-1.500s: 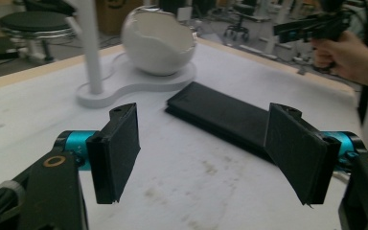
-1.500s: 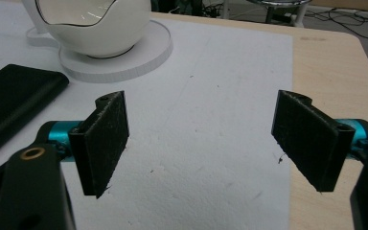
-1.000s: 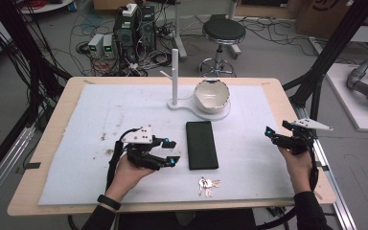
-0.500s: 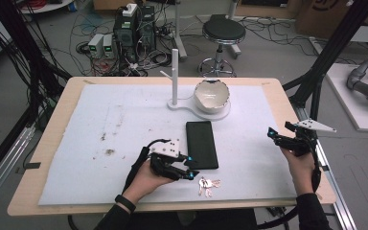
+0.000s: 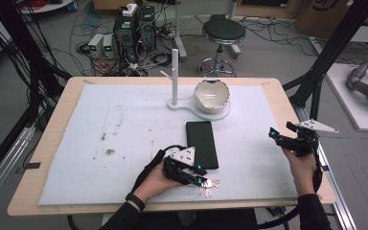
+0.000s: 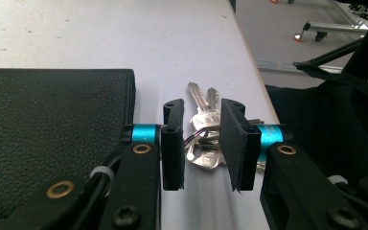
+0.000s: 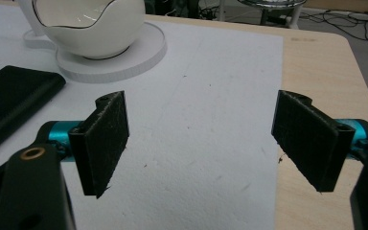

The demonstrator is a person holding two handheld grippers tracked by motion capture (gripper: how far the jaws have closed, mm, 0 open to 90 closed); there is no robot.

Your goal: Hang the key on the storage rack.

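Lab room w/ cables, power boxes and a stool on the floor behind; in front, a wooden table [image 5: 52, 143] covered by a white foam mat [image 5: 124, 129]. On the mat: a white stand [image 5: 175, 76] with a round base carrying a cracked-edge white bowl [image 5: 212, 95], and nearer the person a black wallet [image 5: 201, 143] lying flat.

The thing in hand is the bunch of keys [image 5: 208, 184], lying on the mat near the front edge, just beside the wallet's near right corner. The left gripper [image 5: 197, 178] is down at mat level right at the keys. In the left gripper view the keys [image 6: 202, 129] sit between the two black pads, ring end toward the camera, blades pointing away. The jaws have just been closing and now stand narrow, with a small gap each side (pads don't look to press on the metal yet, though the right pad hides part of the bunch). Low, level approach makes sense: keys are flat and thin, so the pads need to come in along the mat to catch the ring.

The right gripper [image 5: 287, 140] hangs off to the right side near the table edge, well apart from the keys, jaws wide and empty — prob. parked out of the way while the left works.
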